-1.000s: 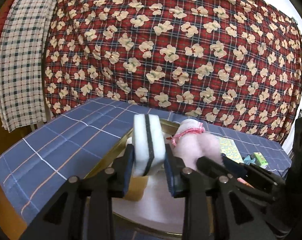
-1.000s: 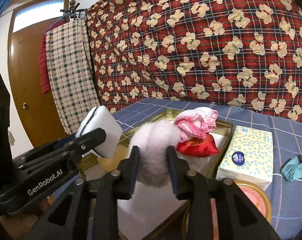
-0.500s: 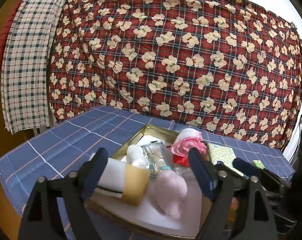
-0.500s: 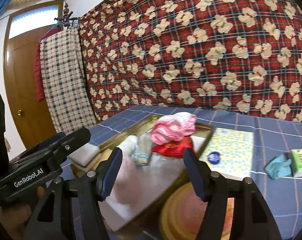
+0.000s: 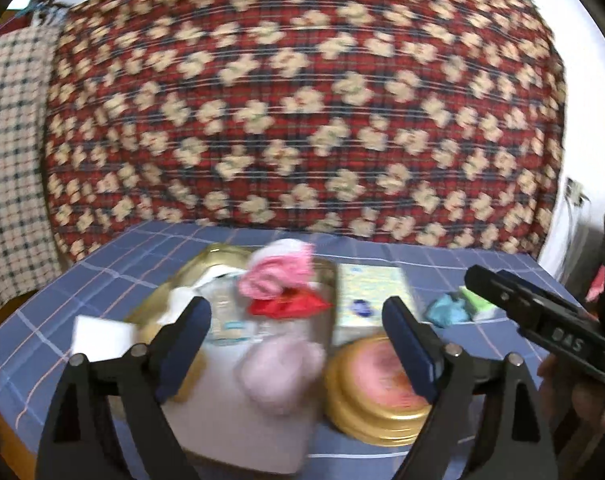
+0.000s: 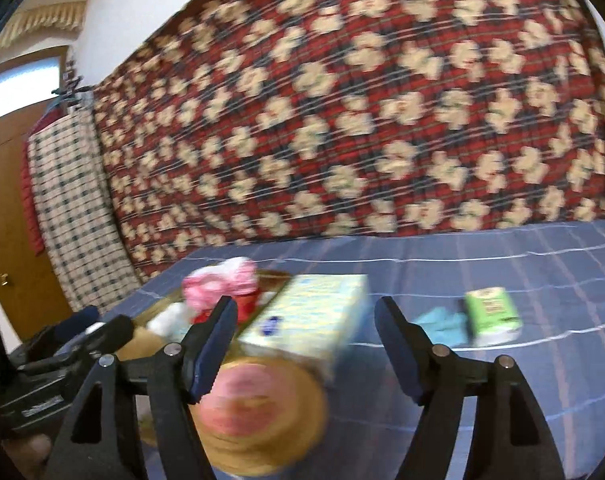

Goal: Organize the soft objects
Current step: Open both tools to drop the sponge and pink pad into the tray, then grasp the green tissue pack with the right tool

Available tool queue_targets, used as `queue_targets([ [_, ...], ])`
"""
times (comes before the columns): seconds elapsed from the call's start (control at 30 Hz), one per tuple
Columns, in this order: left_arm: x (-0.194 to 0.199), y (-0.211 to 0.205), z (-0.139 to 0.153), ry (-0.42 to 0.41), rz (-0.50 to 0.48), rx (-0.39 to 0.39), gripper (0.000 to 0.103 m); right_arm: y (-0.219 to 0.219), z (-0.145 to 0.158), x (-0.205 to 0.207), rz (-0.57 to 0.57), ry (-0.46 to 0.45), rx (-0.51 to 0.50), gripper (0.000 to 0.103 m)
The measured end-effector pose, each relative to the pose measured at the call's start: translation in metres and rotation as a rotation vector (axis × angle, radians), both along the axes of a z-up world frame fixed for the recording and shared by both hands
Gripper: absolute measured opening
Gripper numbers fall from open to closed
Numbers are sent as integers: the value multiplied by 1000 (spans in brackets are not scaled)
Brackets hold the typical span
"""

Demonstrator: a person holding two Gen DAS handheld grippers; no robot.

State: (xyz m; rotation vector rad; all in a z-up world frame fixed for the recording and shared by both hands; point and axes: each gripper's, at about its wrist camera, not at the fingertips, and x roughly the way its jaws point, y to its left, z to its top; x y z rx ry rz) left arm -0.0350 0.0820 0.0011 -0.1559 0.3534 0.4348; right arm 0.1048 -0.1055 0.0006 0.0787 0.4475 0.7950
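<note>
Ahead of my left hand-held gripper [image 5: 296, 344], jaws opening and empty: sponge [image 5: 102, 338] and pink puff [image 5: 280, 372], both just released, now in the tray [image 5: 206, 252]. Right hand-held gripper [image 6: 306, 344] likewise opening, empty. Beyond it: teal cloth [image 6: 442, 324], unsorted.

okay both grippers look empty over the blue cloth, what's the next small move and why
Probably swing the right gripper, jaws opening with nothing between them, toward the crumpled teal cloth beside the green tissue pack. Both lie loose outside the gold tray, where the pink fluffy ball and sponge already rest.
</note>
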Motion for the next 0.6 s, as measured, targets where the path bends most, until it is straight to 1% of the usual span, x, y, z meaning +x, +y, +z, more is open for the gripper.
queue_targets([
  [0.07, 9, -18, 3, 5, -42, 26, 98, -19, -3, 11, -54, 17, -8, 73],
  [0.1, 15, -27, 4, 9, -72, 33, 98, -28, -5, 17, -85, 28, -12, 73],
  [0.2, 29, -43, 2, 30, -116, 38, 98, -54, -12, 36, -176, 71, -15, 73],
  [0.27, 42, -53, -1, 58, -155, 23, 98, -65, -14, 46, -208, 88, -21, 73],
  [0.4, 60, -69, -1, 83, -180, 50, 98, -82, -19, 65, -264, 103, -55, 73],
  [0.47, 70, -72, 0, 92, -200, 37, 99, -87, -21, 76, -282, 118, -70, 73],
  [0.6, 92, -78, 0, 115, -199, 34, 99, -88, -24, 95, -297, 146, -107, 73],
])
